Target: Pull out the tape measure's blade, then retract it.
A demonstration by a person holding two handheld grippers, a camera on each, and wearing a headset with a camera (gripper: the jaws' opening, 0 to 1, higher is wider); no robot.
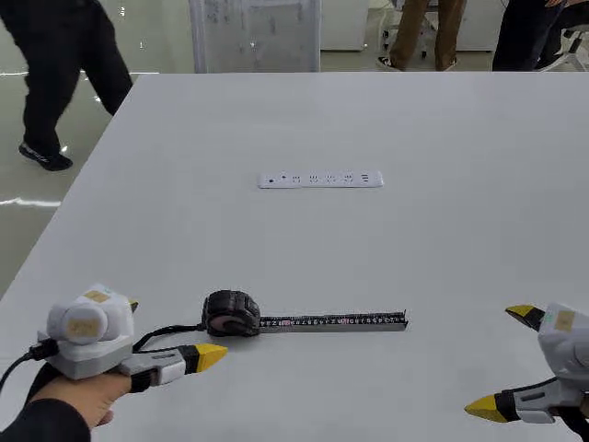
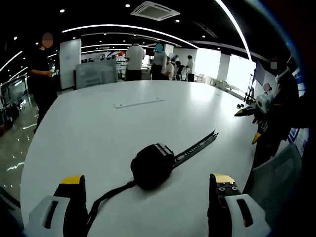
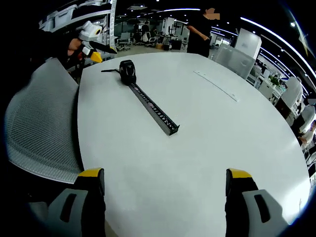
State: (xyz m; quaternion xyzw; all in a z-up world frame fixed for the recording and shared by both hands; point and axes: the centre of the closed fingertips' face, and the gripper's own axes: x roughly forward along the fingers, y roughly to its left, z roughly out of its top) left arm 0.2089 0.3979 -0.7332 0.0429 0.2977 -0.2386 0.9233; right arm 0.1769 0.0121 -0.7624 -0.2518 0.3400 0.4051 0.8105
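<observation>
Seemingly at the halfway mark, a black tape measure point(image 1: 231, 313) lies on a white surface point(image 1: 368, 249), its blade point(image 1: 336, 320) already drawn out flat to the person's right and ending in a hook point(image 1: 403, 319). Nothing grips it. The left gripper point(image 1: 172, 330) waits just beside the case with its jaws spread wide and empty, the case sitting between and ahead of them in the left gripper view. The right gripper point(image 1: 502, 360) hangs well apart from the hook, jaws likewise released and empty. A black wrist strap point(image 2: 111, 195) trails from the case toward the left gripper, and a white power strip point(image 1: 320, 180) lies farther back.

Retraction appears to be what remains, and that is where trouble could start. The blade holds its length unaided, so a lock is probably engaged. Freed with no restraint on the hook, the blade could whip back, slam into the case and jolt it across the smooth surface. Jaws closing off-centre on the rounded case might squirt it sideways, or pinch the strap instead.
</observation>
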